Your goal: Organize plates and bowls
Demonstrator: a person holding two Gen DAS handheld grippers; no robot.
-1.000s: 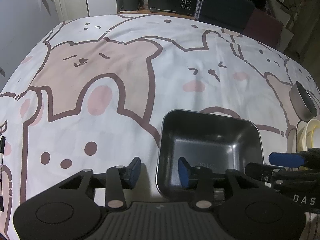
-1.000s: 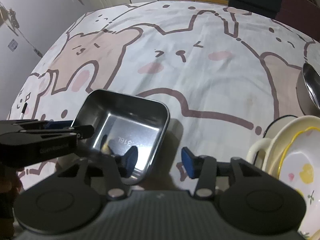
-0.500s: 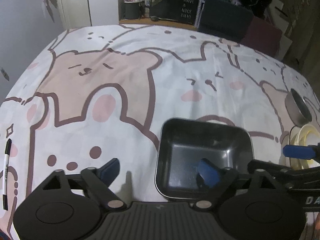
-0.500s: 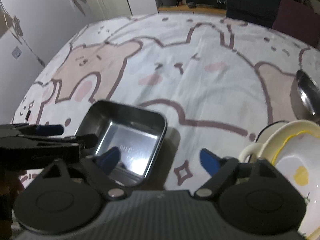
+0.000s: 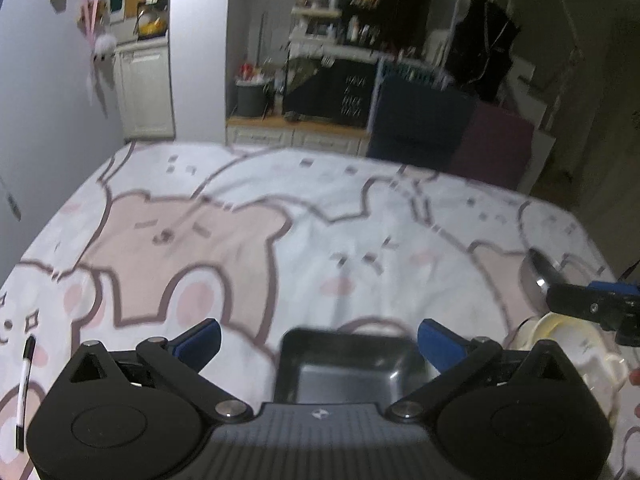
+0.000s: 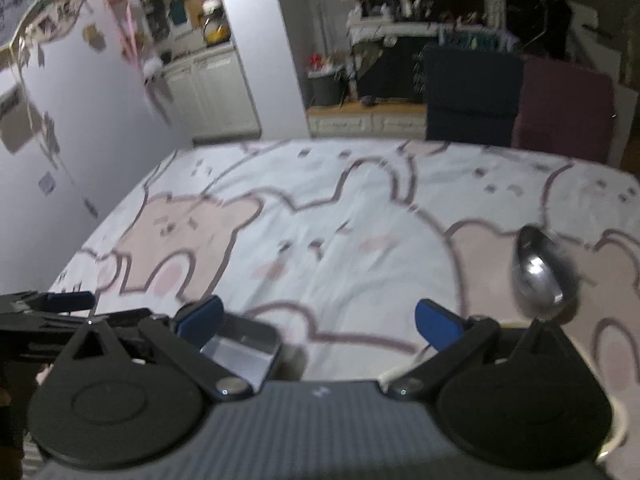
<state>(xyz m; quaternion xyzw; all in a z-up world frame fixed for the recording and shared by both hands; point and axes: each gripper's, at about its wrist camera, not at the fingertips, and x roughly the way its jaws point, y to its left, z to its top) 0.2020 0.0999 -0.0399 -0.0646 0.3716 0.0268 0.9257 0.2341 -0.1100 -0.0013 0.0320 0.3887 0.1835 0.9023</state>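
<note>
dim kitchen shelves and cupboards stood behind a table under a cloth (image 5: 304,240) printed with pale bears. both grippers hung above its near edge, tilted down toward it. the left gripper (image 5: 318,336) had just been opening and stood wide, nothing between its blue pads, with the square metal tray (image 5: 344,368) lying on the cloth just below it. the right gripper (image 6: 318,320) had also just been opening and was wide and empty, the tray (image 6: 244,352) at its left finger. a shiny round steel bowl (image 6: 540,276) sat tilted near the right edge, beside a cream dish (image 5: 568,340). the far half of the cloth lay bare. a pen (image 5: 24,392) rested near the left edge.
</note>
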